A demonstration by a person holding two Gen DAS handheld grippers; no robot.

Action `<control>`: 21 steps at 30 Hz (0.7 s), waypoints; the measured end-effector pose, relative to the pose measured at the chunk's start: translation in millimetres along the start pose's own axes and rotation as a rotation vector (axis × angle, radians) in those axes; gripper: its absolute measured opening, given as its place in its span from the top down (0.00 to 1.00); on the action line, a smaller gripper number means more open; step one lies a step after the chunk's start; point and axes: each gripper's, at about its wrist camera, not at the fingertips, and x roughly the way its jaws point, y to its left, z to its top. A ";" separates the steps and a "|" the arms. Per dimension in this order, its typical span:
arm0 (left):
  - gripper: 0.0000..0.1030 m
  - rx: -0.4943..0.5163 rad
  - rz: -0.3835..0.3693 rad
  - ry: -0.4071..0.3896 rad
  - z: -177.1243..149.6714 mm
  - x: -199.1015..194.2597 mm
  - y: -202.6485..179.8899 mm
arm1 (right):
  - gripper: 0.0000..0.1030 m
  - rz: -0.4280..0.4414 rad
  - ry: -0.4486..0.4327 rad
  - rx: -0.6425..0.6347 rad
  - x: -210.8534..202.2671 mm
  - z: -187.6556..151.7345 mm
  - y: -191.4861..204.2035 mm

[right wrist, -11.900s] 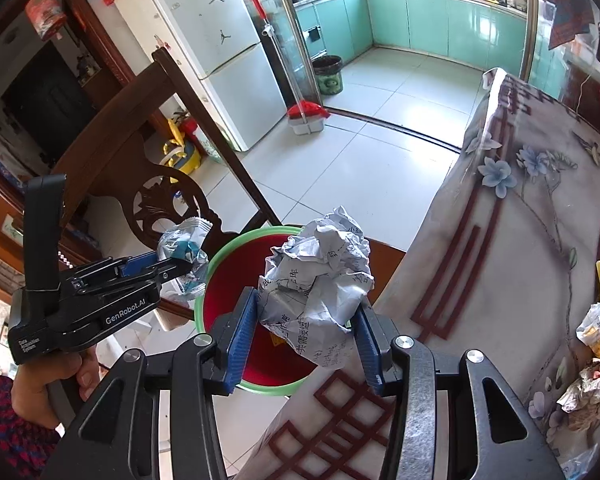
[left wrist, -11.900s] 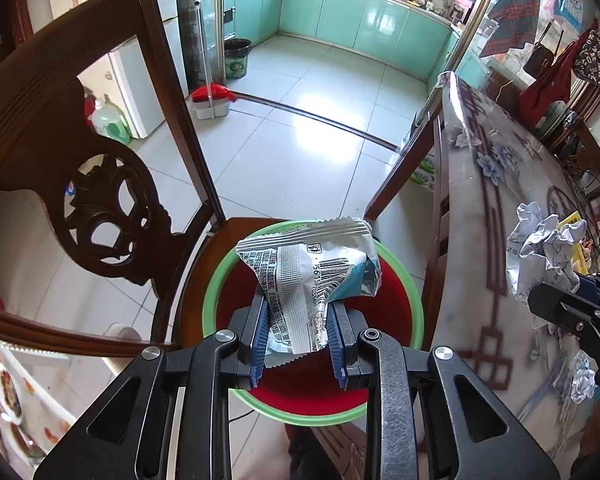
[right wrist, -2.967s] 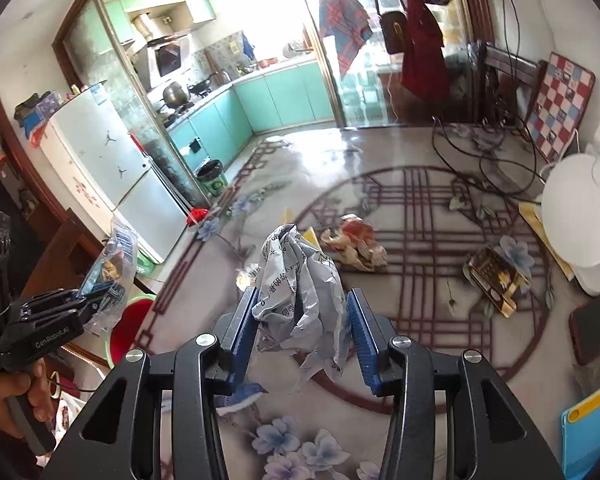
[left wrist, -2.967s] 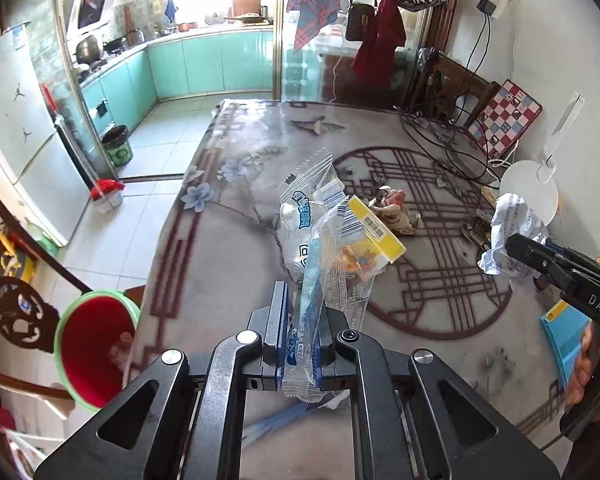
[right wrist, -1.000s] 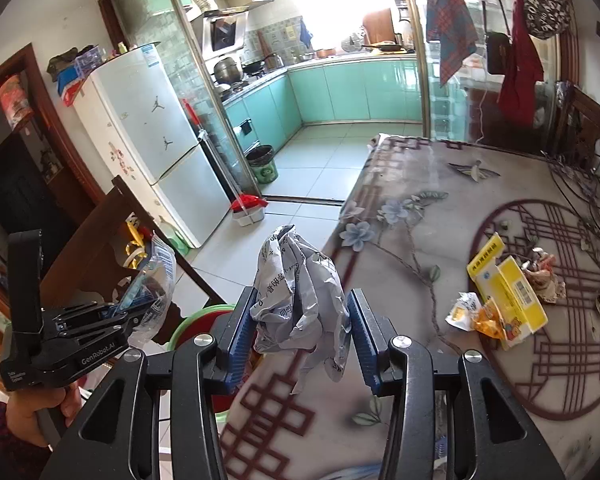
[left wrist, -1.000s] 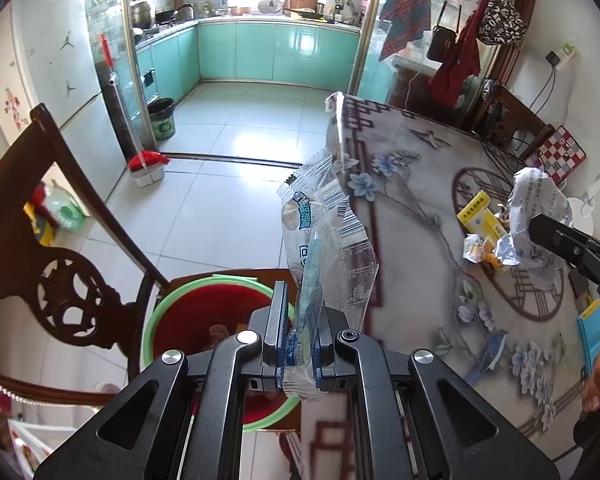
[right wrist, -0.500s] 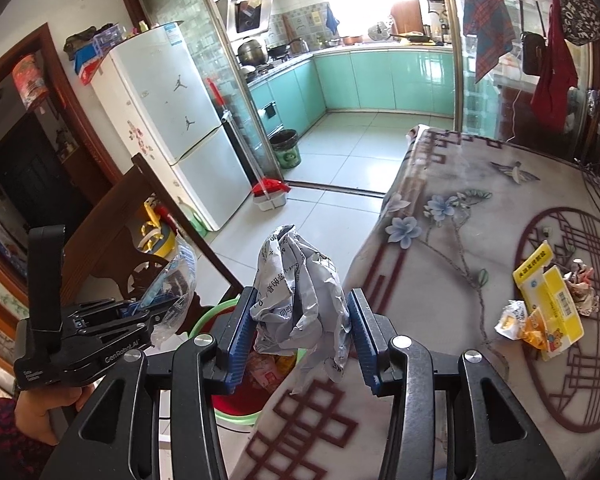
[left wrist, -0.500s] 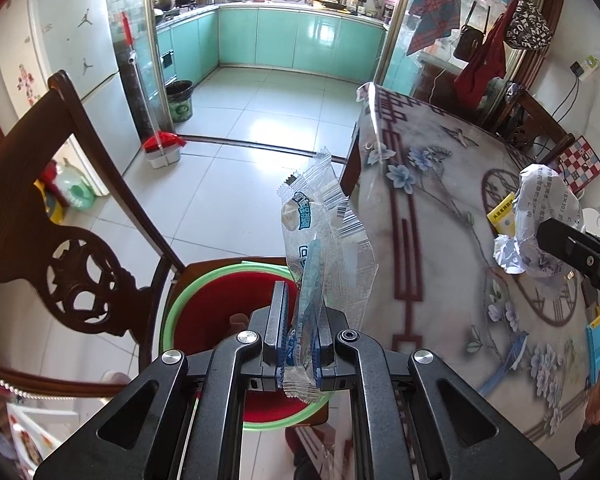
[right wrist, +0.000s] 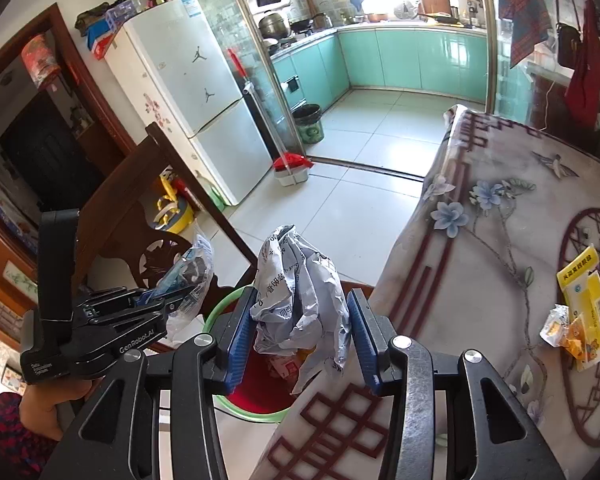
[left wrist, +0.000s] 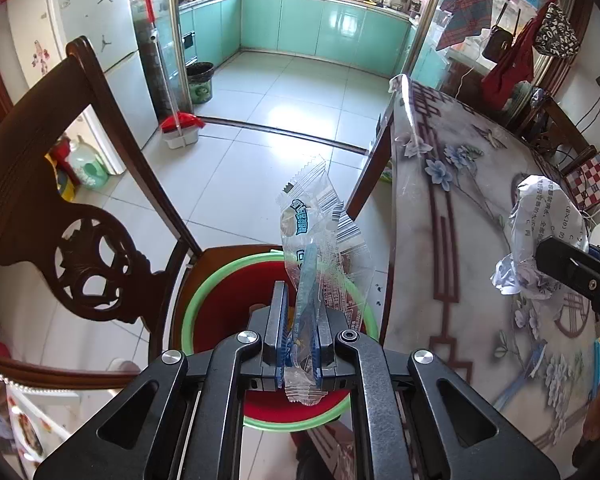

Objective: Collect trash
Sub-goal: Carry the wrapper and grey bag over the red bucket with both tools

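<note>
L gripper [left wrist: 299, 344]: pads pressed together on a clear plastic wrapper [left wrist: 320, 248] w/ blue print & barcode; wrapper stands up from the pads, its lower end sticking out below them. Directly under it: red bucket [left wrist: 228, 292] w/ green rim, sitting on seat of a dark wooden chair [left wrist: 80, 248]. Some trash already in bucket, seen from R cam.

R gripper [right wrist: 298, 336]: blue pads clamped on a crumpled ball of printed paper [right wrist: 296, 292], held over the table edge [right wrist: 420, 264], just beside the bucket [right wrist: 260, 392]. From L cam the same paper ball [left wrist: 540, 236] hangs over the table at far right.

Table covered w/ floral patterned cloth. Still lying on it, well apart from bucket: yellow packet [right wrist: 588, 292] & a small crumpled wrapper [right wrist: 556, 324] touching it.

Beyond: white fridge [right wrist: 204, 92], red mop [right wrist: 288, 160] on tiled floor, dark bin [right wrist: 309, 122] near teal kitchen cabinets.

A hand [right wrist: 48, 408] grips the L gripper's handle at lower left of R cam.
</note>
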 end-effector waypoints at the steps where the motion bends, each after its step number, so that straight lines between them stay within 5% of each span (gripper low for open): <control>1: 0.91 -0.004 0.003 0.004 -0.1 1.7 1.9 | 0.59 0.005 0.006 -0.002 3.4 0.7 1.7; 21: 0.91 -0.079 0.053 0.164 -20.6 63.7 35.0 | 0.59 0.071 0.188 -0.019 78.6 -20.1 16.8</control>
